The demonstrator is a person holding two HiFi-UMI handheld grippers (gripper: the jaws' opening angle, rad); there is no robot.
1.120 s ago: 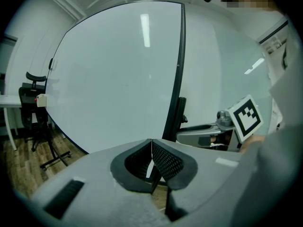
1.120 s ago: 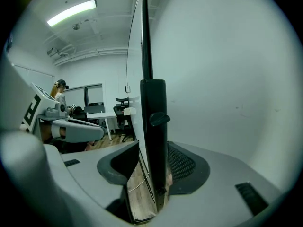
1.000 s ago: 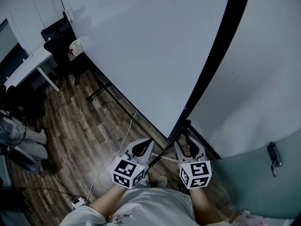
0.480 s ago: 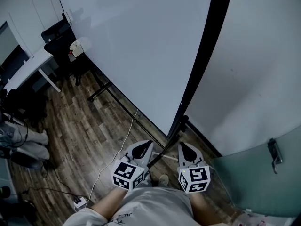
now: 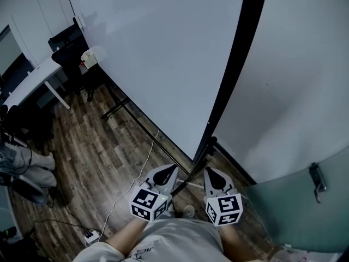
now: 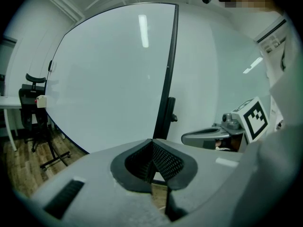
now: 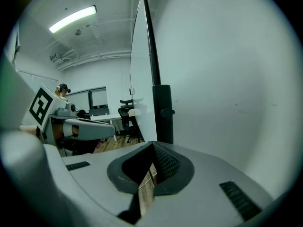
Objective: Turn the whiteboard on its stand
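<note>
The big whiteboard (image 5: 163,53) stands almost edge-on to me, and its black side frame (image 5: 234,59) runs down to the stand's post (image 5: 203,153). Both grippers hover low in front of that post and touch nothing. My left gripper (image 5: 170,170) is shut and empty, left of the post. My right gripper (image 5: 209,172) is shut and empty, just right of it. In the left gripper view the whiteboard (image 6: 109,79) fills the background and the right gripper (image 6: 213,136) shows beside it. The right gripper view looks along the board's edge (image 7: 149,46) and the post (image 7: 163,112).
The stand's black foot (image 5: 114,107) lies on the wooden floor, and a white cable (image 5: 143,162) runs to a power strip (image 5: 90,234). A desk (image 5: 32,78) and an office chair (image 5: 68,56) stand at the far left. At the right are a white wall (image 5: 294,91) and a glass door with a handle (image 5: 315,182).
My right gripper's jaws have gone from open near the post to shut, and it has drawn back a little. The board's black edge now stands steeper in the head view.
</note>
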